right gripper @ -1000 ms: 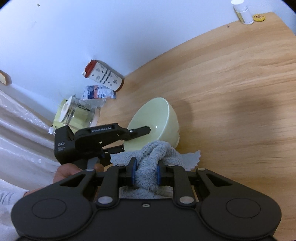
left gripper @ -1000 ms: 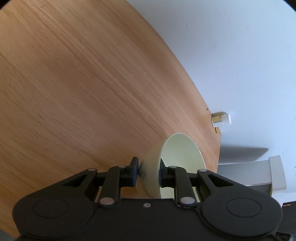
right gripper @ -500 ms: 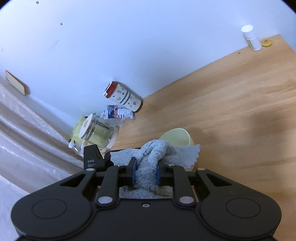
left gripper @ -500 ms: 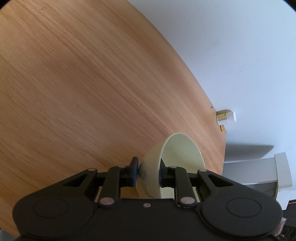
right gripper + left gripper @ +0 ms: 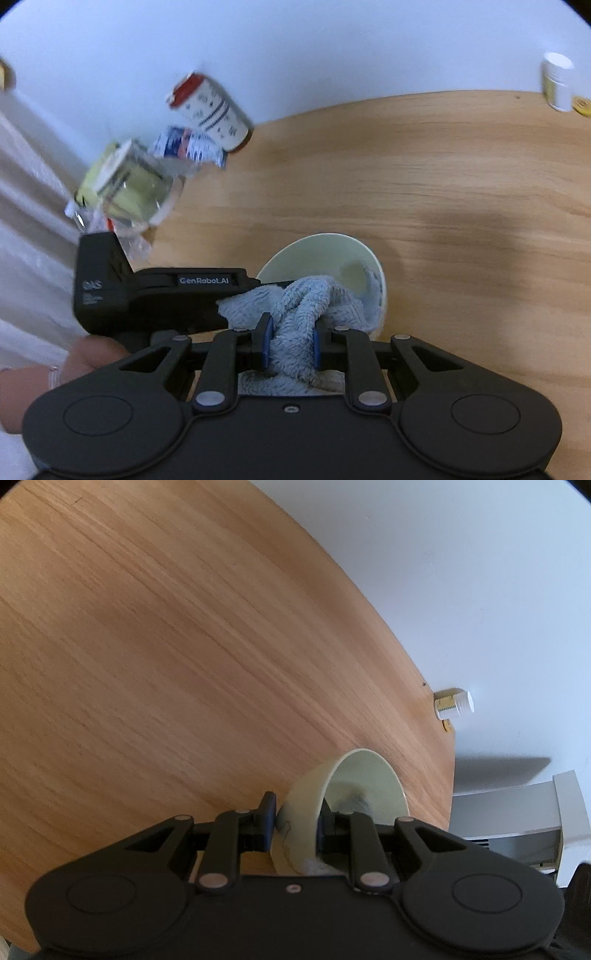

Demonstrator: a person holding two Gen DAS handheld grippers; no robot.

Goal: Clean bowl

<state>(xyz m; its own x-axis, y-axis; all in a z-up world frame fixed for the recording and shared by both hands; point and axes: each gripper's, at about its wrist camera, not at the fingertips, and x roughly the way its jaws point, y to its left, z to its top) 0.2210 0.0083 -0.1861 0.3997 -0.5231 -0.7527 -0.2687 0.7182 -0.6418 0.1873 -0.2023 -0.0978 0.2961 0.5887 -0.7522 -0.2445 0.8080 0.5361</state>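
A pale green bowl (image 5: 364, 775) stands tilted on the wooden table (image 5: 166, 646). My left gripper (image 5: 295, 821) is shut on its rim, one finger outside and one inside. In the right wrist view the bowl (image 5: 332, 254) lies just ahead and opens upward. My right gripper (image 5: 290, 345) is shut on a fluffy grey-blue cloth (image 5: 306, 306), which hangs over the bowl's near rim and into it. A bit of the cloth (image 5: 351, 801) shows inside the bowl in the left wrist view. The left gripper's body (image 5: 155, 295) reaches in from the left.
A small white-capped bottle (image 5: 454, 703) stands at the table's far edge by the wall; it also shows in the right wrist view (image 5: 557, 86). A red-lidded cup (image 5: 210, 107), a packet (image 5: 188, 146) and a glass jar (image 5: 129, 184) stand at the left. A white shelf (image 5: 517, 812) lies beyond the table edge.
My right gripper has swung over the bowl, and the cloth has gone from beside the bowl into its opening. The left gripper still holds the rim, barely moved.
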